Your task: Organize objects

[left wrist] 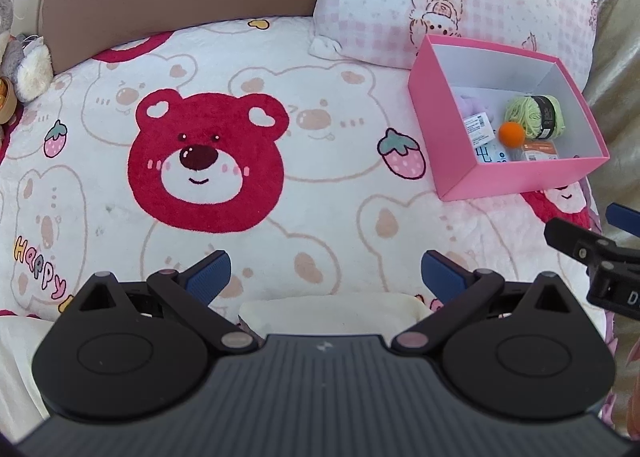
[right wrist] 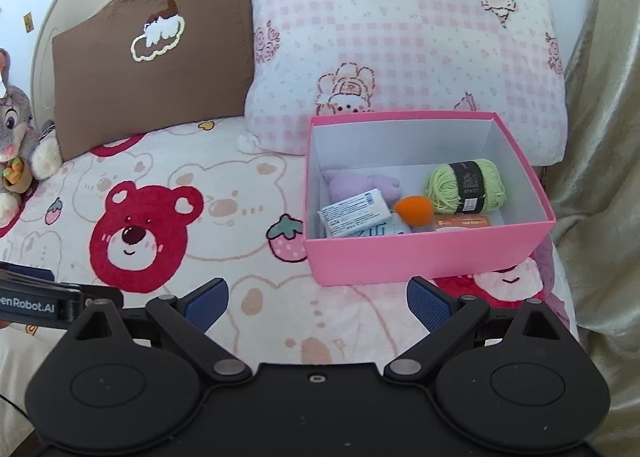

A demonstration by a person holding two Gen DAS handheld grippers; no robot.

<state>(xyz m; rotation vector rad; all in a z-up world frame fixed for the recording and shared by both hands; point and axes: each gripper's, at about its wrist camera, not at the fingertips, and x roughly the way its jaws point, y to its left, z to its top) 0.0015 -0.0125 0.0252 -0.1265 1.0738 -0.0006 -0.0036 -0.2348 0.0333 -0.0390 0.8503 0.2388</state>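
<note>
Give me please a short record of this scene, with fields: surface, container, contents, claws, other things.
surface: bear-print blanket on a bed
container: pink box, open, no lid in view, in front of the checked pillow
contents: green yarn ball, orange egg-shaped sponge, white packet, purple soft item, orange packet
claws: left claw open, empty; right claw open, empty
other things: brown pillow, plush rabbit

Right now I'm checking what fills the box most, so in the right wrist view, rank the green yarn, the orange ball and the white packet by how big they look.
1. Green yarn and white packet: they look about alike, too close to rank.
2. Orange ball: clearly the smallest.
All lie together in the pink box, so nearness hardly skews this.
</note>
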